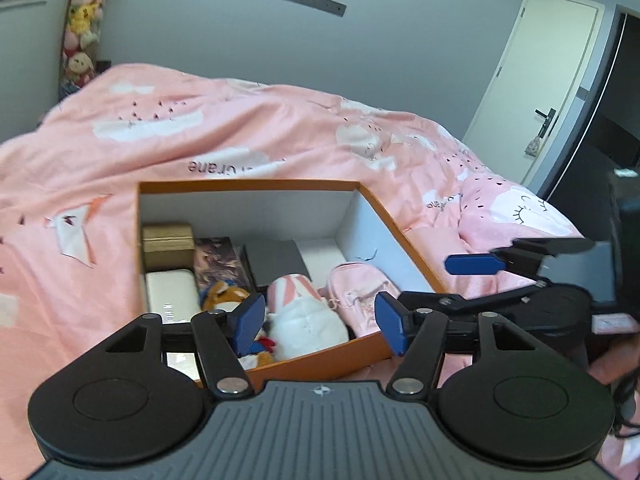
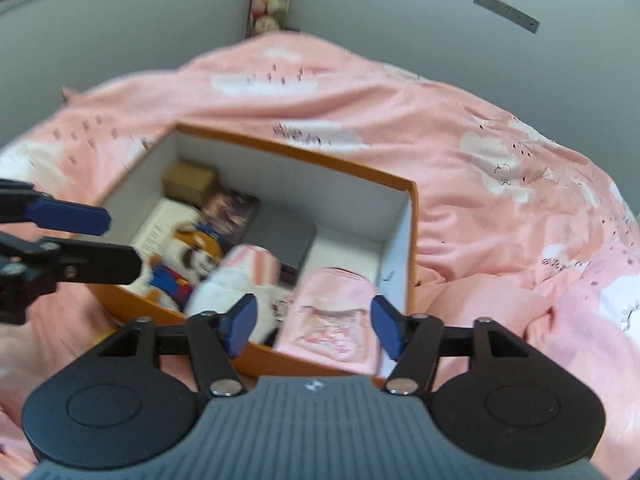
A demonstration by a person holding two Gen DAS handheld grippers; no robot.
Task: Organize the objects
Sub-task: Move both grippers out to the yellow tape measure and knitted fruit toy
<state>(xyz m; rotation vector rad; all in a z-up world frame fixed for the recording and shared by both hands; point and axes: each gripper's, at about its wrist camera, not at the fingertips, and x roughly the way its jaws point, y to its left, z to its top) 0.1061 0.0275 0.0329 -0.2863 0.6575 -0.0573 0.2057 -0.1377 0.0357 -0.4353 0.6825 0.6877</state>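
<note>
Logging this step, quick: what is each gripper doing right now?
Left gripper: open, holding nothing, above the orange box.
Right gripper: open, holding nothing, above the pink pouch.

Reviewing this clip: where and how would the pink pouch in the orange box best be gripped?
Grip the pink pouch across its rounded top end, coming from above: it leans against the orange box wall, the white plush crowds its other side, and the top looks clear.

Each gripper (image 1: 320, 322) (image 2: 312, 326): black linkages, blue pads, silver rivets, ribbed grey base.
</note>
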